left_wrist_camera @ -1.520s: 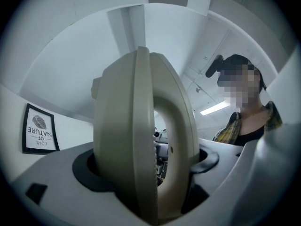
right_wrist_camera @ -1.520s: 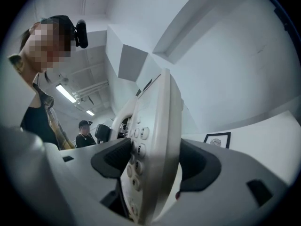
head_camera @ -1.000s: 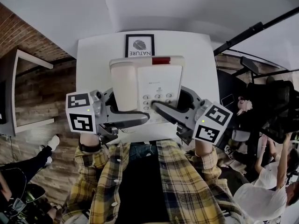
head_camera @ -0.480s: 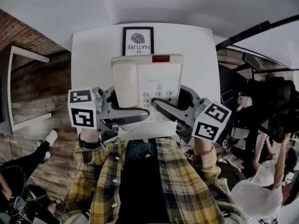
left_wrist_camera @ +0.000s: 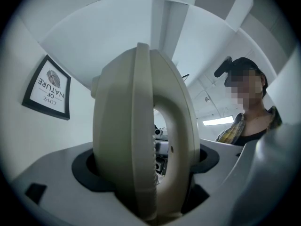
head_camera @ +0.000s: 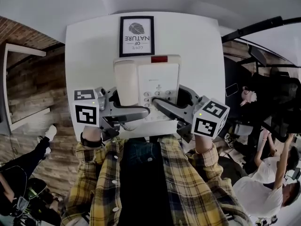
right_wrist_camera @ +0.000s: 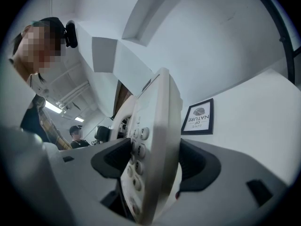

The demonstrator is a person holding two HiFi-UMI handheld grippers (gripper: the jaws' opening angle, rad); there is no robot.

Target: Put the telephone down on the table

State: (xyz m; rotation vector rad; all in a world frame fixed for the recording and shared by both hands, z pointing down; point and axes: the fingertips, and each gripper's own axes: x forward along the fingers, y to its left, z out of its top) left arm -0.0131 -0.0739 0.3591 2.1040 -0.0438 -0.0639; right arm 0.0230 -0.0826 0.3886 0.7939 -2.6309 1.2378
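A cream desk telephone (head_camera: 148,86) with its handset on the left side and a red strip at its far edge hangs over the white table (head_camera: 89,51). My left gripper (head_camera: 143,113) is shut on its handset side; in the left gripper view the handset (left_wrist_camera: 141,140) fills the space between the jaws. My right gripper (head_camera: 160,108) is shut on the keypad side, and the right gripper view shows the keypad edge (right_wrist_camera: 150,164) clamped between the dark pads. Whether the telephone touches the table, I cannot tell.
A black-framed picture (head_camera: 136,36) reading "LOVE OF NATURE" lies on the table just beyond the telephone. Brick wall and wooden floor lie to the left. Chairs and people (head_camera: 263,173) are at the right, off the table.
The telephone and both grippers have moved forward over the table, closer to the framed picture. Both grips are unchanged.
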